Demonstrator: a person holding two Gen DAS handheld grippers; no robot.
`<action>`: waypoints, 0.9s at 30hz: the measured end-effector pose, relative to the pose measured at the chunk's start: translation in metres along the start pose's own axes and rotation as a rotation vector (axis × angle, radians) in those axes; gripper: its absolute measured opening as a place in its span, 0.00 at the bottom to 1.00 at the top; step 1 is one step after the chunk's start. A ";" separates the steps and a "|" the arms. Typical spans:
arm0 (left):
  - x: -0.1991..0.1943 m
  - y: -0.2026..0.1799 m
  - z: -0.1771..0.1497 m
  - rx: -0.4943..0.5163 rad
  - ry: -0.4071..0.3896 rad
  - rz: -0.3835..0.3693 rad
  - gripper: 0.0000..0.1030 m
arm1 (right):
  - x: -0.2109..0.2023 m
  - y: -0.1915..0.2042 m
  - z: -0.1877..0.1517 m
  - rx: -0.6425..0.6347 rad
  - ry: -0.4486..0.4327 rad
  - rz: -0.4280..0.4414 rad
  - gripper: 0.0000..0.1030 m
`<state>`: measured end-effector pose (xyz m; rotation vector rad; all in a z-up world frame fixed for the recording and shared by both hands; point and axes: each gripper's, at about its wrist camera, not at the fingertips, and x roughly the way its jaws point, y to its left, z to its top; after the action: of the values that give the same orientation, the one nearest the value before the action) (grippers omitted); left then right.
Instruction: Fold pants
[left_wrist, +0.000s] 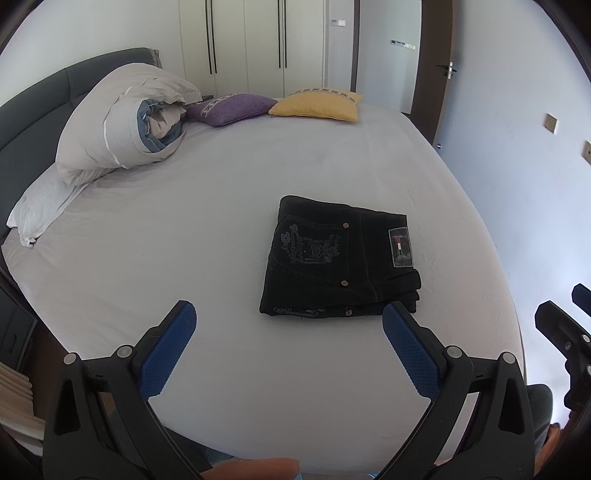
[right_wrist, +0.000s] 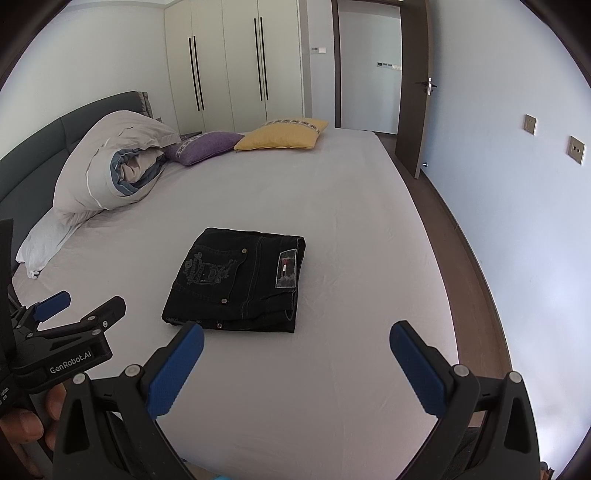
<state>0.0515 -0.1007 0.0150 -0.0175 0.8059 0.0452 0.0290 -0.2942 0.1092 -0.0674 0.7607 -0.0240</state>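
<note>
i hold both the left gripper (left_wrist: 288, 319) and right gripper (right_wrist: 297, 341) spread apart, empty; a careless nudge could unfold the pants (left_wrist: 341, 258).

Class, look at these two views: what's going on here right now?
A person holds two grippers above a bed. A pair of dark jeans lies on the sheet, already folded into a compact stack. The left gripper and right gripper are both open, holding nothing, hovering just short of the jeans.
</note>
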 end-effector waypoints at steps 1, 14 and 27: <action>0.000 0.000 0.000 0.000 0.000 0.001 1.00 | 0.000 0.001 0.000 -0.001 0.001 0.000 1.00; 0.000 0.000 0.000 0.001 0.002 0.000 1.00 | 0.002 0.004 -0.006 -0.005 0.010 0.004 1.00; 0.001 0.002 -0.004 -0.002 0.007 -0.002 1.00 | 0.003 0.004 -0.007 -0.005 0.015 0.006 1.00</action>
<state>0.0490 -0.0987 0.0120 -0.0205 0.8131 0.0444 0.0263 -0.2909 0.1014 -0.0699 0.7760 -0.0171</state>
